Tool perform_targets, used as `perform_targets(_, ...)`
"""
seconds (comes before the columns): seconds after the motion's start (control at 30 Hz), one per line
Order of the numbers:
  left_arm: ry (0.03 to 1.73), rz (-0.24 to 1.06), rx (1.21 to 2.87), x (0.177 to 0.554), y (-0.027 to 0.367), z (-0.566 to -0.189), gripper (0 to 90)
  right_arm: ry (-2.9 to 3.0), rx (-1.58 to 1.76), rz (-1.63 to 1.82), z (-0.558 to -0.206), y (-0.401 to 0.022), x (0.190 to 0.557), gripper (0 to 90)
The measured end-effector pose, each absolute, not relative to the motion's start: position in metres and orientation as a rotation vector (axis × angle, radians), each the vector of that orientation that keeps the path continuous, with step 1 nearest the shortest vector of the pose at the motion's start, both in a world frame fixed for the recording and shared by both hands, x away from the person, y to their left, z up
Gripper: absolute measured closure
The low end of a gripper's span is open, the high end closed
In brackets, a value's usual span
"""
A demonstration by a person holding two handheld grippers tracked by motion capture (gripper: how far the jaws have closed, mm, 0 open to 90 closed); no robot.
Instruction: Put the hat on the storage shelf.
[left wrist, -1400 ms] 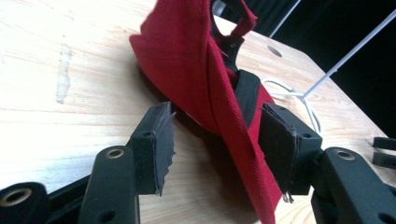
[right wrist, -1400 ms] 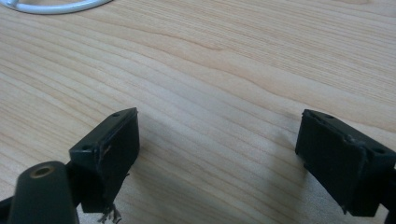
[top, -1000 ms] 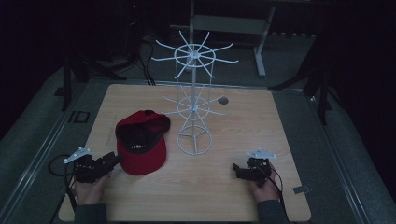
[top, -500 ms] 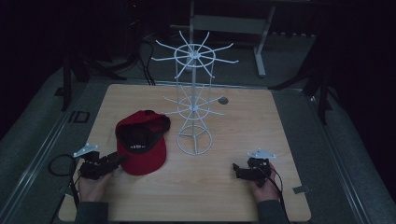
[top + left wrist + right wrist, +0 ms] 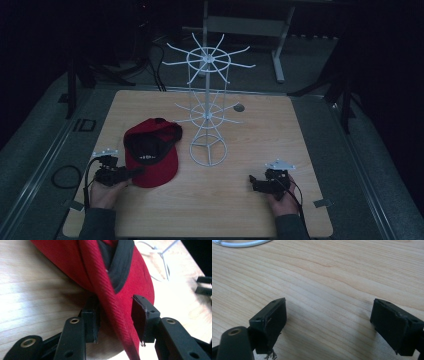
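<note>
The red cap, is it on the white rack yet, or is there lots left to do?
Not yet. The red cap lies on the table, beside the white rack, whose hooks are bare. The left gripper has just been closing around the cap's brim; one pad isn't touching yet. Gripping, lifting and hanging remain. The right gripper rests open.

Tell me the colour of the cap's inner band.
Black, against the red cap; clearest in the left gripper view.
</note>
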State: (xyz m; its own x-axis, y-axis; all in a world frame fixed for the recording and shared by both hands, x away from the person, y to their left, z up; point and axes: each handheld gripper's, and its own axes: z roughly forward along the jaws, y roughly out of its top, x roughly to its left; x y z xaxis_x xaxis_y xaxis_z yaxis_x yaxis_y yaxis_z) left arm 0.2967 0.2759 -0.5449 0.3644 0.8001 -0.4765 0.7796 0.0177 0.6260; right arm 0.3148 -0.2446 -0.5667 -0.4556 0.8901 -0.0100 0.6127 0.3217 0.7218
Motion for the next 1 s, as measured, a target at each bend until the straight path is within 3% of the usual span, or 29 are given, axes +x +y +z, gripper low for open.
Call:
perform_targets(0.2,1.406,-0.027,1.757,0.299,0.271,-0.551,62.9,2.187,1.33,0.925,-0.567,-0.245,0.315,13.4)
perform_targets(0.37,1.405,-0.067,1.744,0.3,0.271,-0.554,73.2,2.187,1.331,0.924,-0.567,-0.245,0.315,13.4)
perform_targets(0.7,1.389,-0.096,1.669,0.296,0.272,-0.549,83.2,2.186,1.331,0.925,-0.567,-0.245,0.315,13.4)
perform_targets(1.0,1.395,0.004,1.663,0.291,0.271,-0.54,85.6,2.186,1.331,0.925,-0.567,-0.245,0.315,13.4)
